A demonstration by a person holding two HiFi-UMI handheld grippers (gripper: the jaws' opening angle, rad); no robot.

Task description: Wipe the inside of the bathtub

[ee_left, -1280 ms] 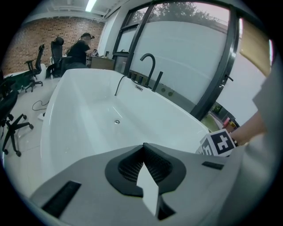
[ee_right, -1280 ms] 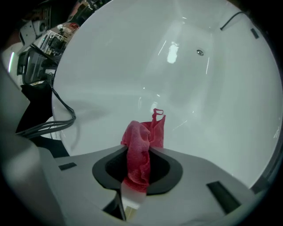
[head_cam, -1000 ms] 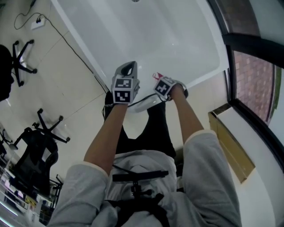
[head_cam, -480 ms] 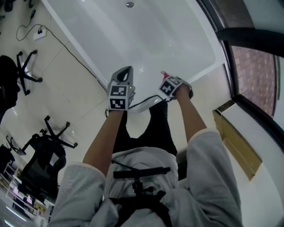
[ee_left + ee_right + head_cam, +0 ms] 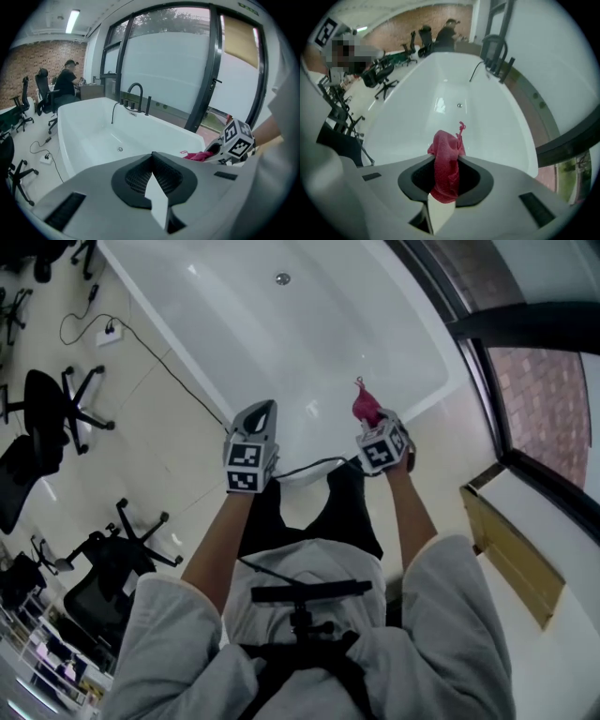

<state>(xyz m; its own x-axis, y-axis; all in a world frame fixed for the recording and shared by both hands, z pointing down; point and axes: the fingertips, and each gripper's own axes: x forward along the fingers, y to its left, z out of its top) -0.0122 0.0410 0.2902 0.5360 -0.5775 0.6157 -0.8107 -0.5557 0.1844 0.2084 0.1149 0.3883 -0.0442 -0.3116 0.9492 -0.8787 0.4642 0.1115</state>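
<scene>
Step in hand: approach; wiping not begun. The right tool (image 5: 372, 427) is clenched on the red cloth (image 5: 364, 405), above the bathtub (image 5: 328, 334) rim at 6 o'clock. The left tool (image 5: 260, 416), at its 9 o'clock, is clenched and empty. Next: lower the cloth onto the inner wall.

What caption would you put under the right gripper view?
Right gripper shut on a pink cloth, poised over the white bathtub.
</scene>
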